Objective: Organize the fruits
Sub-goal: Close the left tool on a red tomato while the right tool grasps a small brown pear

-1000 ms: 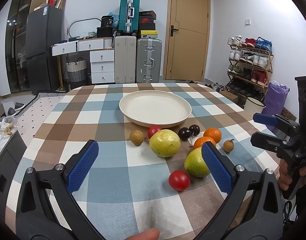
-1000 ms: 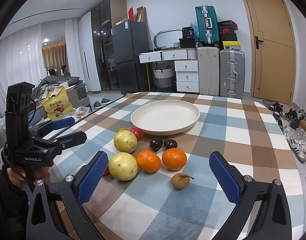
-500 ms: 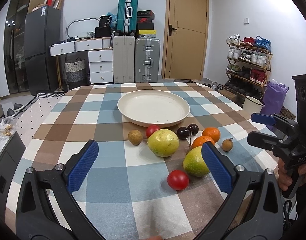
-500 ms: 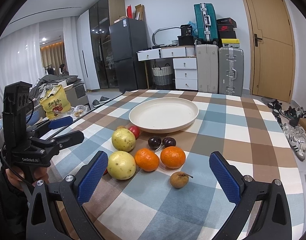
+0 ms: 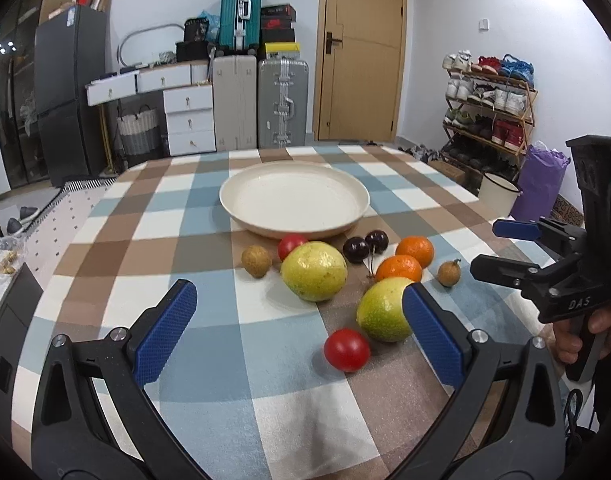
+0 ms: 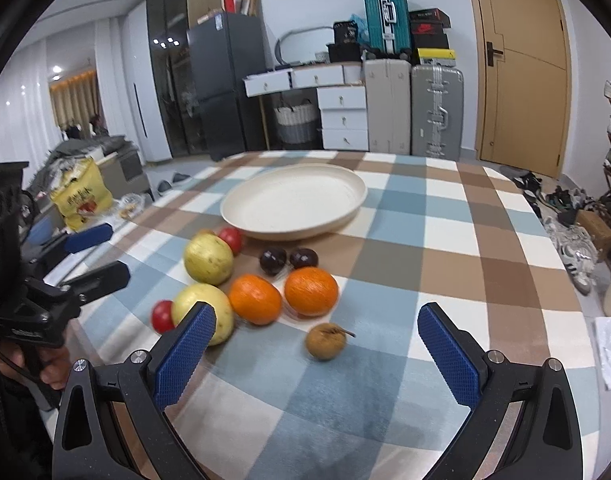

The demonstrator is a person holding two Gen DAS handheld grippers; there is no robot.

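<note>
A cream plate sits empty mid-table, also in the right wrist view. In front of it lie two yellow-green fruits, two oranges, two dark cherries, two red tomatoes and two small brown longans. My left gripper is open, low over the table, just before the near tomato. My right gripper is open, with the brown longan between its fingers' line. Each gripper shows in the other's view.
The checked tablecloth covers a round table. Behind stand suitcases, white drawers, a dark fridge, a door and a shoe rack. A yellow bag lies off the table's left side.
Both grippers have moved forward toward the fruits, which now look larger and nearer. The right wrist view has shifted and blurred slightly. Both stay open.
</note>
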